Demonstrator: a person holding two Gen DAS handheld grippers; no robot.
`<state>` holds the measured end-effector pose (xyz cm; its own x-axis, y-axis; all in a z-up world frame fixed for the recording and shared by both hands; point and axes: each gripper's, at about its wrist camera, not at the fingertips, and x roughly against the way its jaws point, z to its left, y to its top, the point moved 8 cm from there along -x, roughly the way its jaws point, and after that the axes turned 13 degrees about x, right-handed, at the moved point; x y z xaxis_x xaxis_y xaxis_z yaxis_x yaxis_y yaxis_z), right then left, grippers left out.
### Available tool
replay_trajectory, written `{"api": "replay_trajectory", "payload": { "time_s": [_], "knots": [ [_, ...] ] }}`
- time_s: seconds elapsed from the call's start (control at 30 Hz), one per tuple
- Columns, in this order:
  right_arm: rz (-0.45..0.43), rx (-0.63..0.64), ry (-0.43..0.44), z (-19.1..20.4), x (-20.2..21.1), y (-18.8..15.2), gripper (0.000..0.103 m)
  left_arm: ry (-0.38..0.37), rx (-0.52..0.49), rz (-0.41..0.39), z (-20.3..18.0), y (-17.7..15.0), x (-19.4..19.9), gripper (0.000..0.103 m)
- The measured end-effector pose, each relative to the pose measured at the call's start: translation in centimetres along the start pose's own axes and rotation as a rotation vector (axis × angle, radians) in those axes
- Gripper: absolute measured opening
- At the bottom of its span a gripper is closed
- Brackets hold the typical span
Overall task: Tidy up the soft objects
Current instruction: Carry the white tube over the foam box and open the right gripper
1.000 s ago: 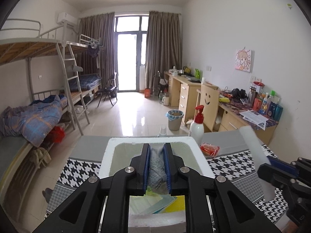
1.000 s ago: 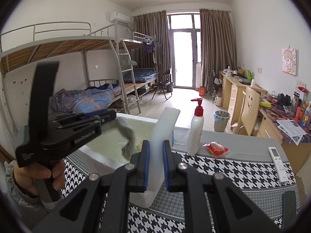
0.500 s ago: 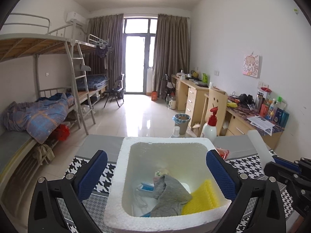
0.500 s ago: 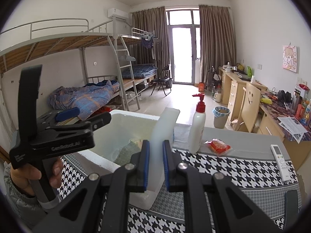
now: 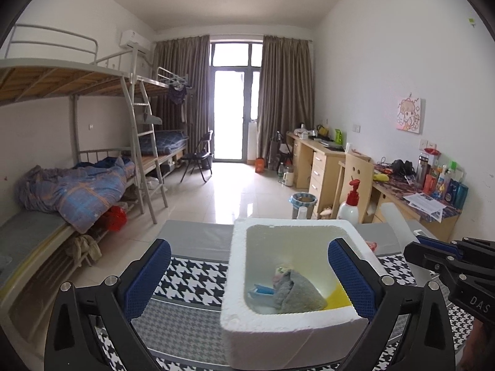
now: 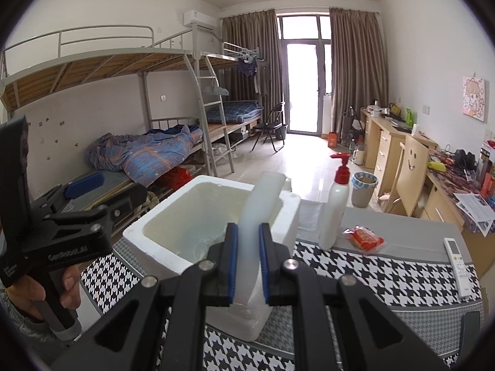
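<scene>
A white foam box (image 5: 287, 334) stands on the houndstooth cloth. Inside it lie a crumpled grey cloth (image 5: 297, 293), a yellow sponge (image 5: 338, 298) and a small blue item. My left gripper (image 5: 247, 247) is wide open and empty, drawn back from the box and level with its left near corner. In the right wrist view the left gripper (image 6: 108, 190) hangs left of the box (image 6: 154, 241). My right gripper (image 6: 248, 232) is shut on an upright white foam slab (image 6: 266, 191) at the box's near right corner.
A red-capped pump bottle (image 6: 335, 213), a red packet (image 6: 363, 236) and a white remote (image 6: 458, 262) lie on the table right of the box. A person's hand (image 6: 62, 284) holds the left gripper's handle. Bunk beds stand at left, desks at right.
The left gripper opened and let the grey cloth fall into the box, then drew back and to the left. The right gripper stays shut on the slab.
</scene>
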<state>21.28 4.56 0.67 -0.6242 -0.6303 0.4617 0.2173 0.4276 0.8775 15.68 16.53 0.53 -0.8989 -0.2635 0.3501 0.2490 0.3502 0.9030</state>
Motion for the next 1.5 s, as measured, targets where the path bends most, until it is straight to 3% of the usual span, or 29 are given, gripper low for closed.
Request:
{"api": "replay_trajectory", "payload": {
  "time_s": [0.4,1.13,1.33,1.37,1.47,1.5],
  "knots": [
    [0.021,0.021,0.000,1.8,-2.2,1.6,0.016,0.040,-0.018,-0.042,2.6,-0.3,1.2,0.102],
    [0.091,0.029,0.013,2.5,-6.6,1.9,0.016,0.060,0.021,-0.020,5.4,-1.6,1.1,0.102],
    [0.107,0.034,0.023,2.9,-7.0,1.7,0.030,0.066,0.010,-0.014,5.5,-1.9,1.1,0.102],
    [0.108,0.033,0.030,3.0,-7.0,1.6,0.036,0.067,0.011,-0.014,5.6,-1.9,1.1,0.102],
    [0.095,0.021,0.030,2.9,-6.6,1.6,0.069,0.069,0.013,-0.012,5.6,-1.9,1.1,0.102],
    [0.085,0.017,0.027,2.9,-6.3,1.7,0.072,0.072,0.014,-0.015,5.7,-1.8,1.3,0.102]
  ]
}}
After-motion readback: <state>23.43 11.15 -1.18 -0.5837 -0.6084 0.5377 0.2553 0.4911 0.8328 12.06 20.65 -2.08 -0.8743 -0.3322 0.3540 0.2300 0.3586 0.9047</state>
